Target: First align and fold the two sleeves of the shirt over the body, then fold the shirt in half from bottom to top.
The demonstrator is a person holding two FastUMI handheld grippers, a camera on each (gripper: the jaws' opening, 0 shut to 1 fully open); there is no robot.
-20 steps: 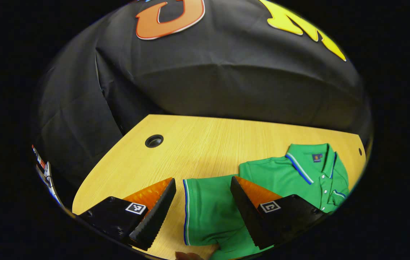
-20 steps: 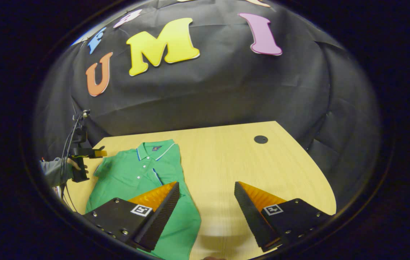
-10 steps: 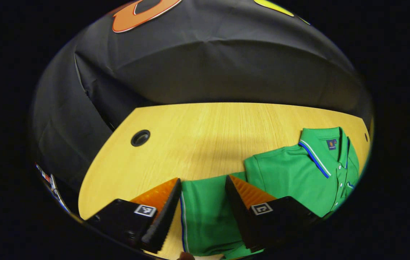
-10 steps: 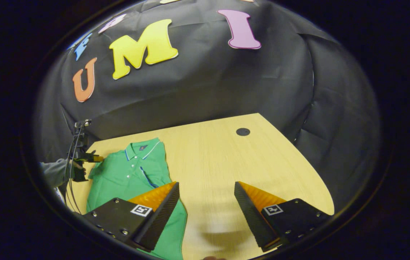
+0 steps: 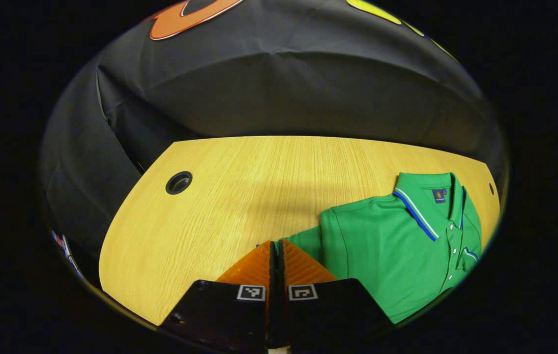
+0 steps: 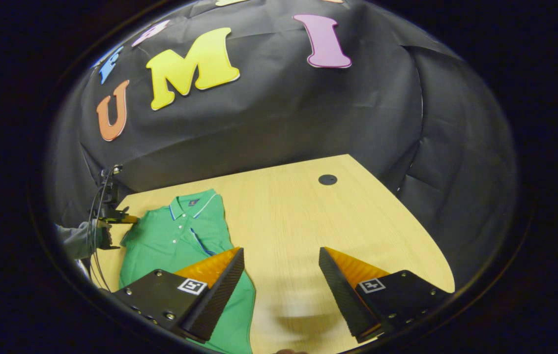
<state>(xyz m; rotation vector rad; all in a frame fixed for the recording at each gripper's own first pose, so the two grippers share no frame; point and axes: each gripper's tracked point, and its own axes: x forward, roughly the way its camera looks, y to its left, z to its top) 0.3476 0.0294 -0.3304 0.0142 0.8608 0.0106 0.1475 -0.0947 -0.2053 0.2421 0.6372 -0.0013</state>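
My left hand-held gripper (image 5: 275, 246) is clenched: its two fingers meet along a thin line with no gap. Green sleeve (image 5: 306, 241) cloth shows right at the tips and just to their right, with a sliver of blue trim peeking out on the left side of the tips, so the fingers look pinched on the sleeve's edge, though I cannot see the cloth between them. From there the green polo shirt (image 5: 396, 246) spreads away to the right, flat on the wooden tabletop (image 5: 220, 206), its striped collar (image 5: 419, 219) and button placket toward the far right edge. A round cable hole (image 5: 179, 182) sits in the tabletop well off to the left.

My right hand-held gripper (image 6: 281, 258) is released, fingers spread wide above bare wood. The shirt (image 6: 175, 236) lies to its left: the lower body of the shirt passes under and beside this gripper's left finger (image 6: 215, 290), while its right finger is over plain tabletop (image 6: 308, 216), apart from the cloth. Farther off at the shirt's far-left sleeve I see the other hand-held gripper (image 6: 129, 219), held by a hand (image 6: 97, 227) in a grey sleeve (image 6: 73, 240), with cables hanging by it. A dark round cover (image 6: 327, 179) lies near the tabletop's far edge.
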